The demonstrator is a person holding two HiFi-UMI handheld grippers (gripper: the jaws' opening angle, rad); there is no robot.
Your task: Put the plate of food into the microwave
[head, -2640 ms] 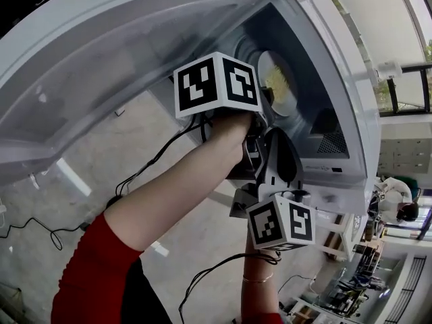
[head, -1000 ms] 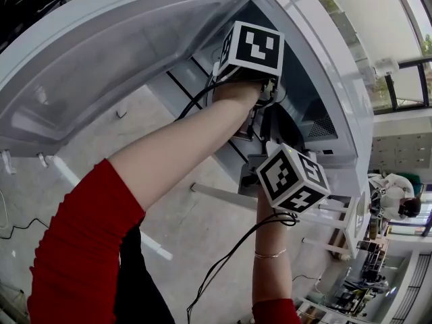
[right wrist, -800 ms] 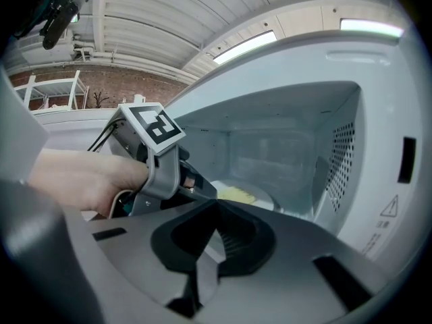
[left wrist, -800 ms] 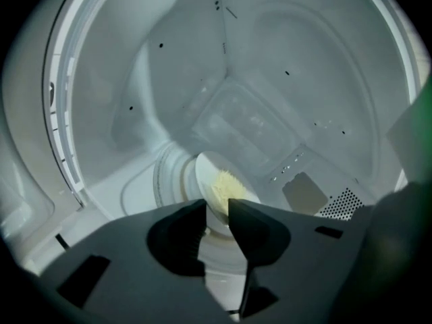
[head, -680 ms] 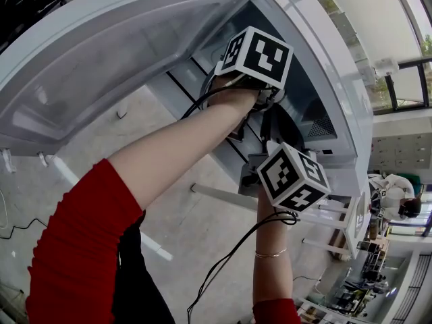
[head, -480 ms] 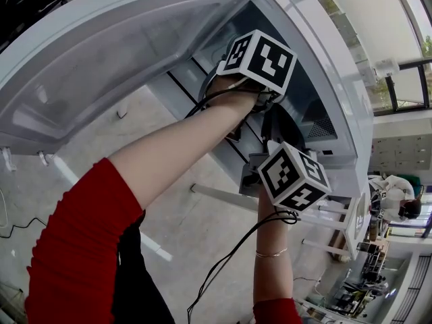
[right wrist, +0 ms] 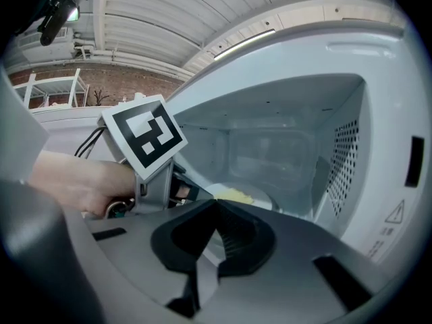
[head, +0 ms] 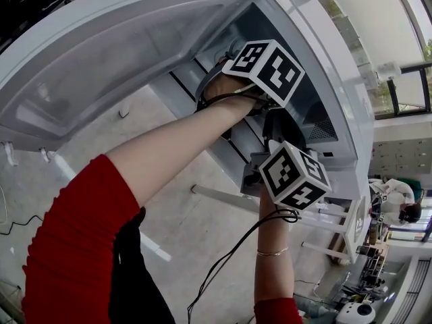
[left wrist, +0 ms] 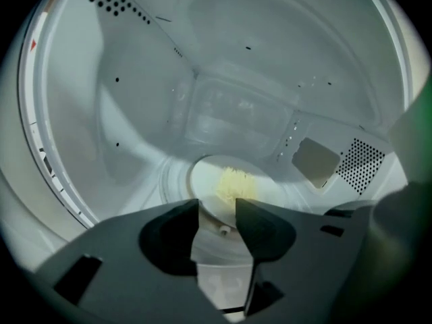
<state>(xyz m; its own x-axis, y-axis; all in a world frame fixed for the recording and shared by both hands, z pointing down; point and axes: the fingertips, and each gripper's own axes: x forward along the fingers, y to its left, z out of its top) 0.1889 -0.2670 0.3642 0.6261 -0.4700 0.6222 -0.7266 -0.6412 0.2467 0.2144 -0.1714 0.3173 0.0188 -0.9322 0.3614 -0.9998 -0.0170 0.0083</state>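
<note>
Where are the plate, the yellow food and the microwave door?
plate (left wrist: 202,181): left gripper view, bare white left rim.
food (left wrist: 236,184): left gripper view, middle of the yellow heap.
microwave door (head: 121,52): head view, inner panel.

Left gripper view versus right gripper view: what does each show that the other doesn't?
Only the left gripper view: the jaws of the left gripper, opening, with the rim of the plate showing between them. Only the right gripper view: the hand holding that gripper, the ceiling, and the right gripper, jaws together and empty. Both: the plate of yellow food inside the microwave.
</note>
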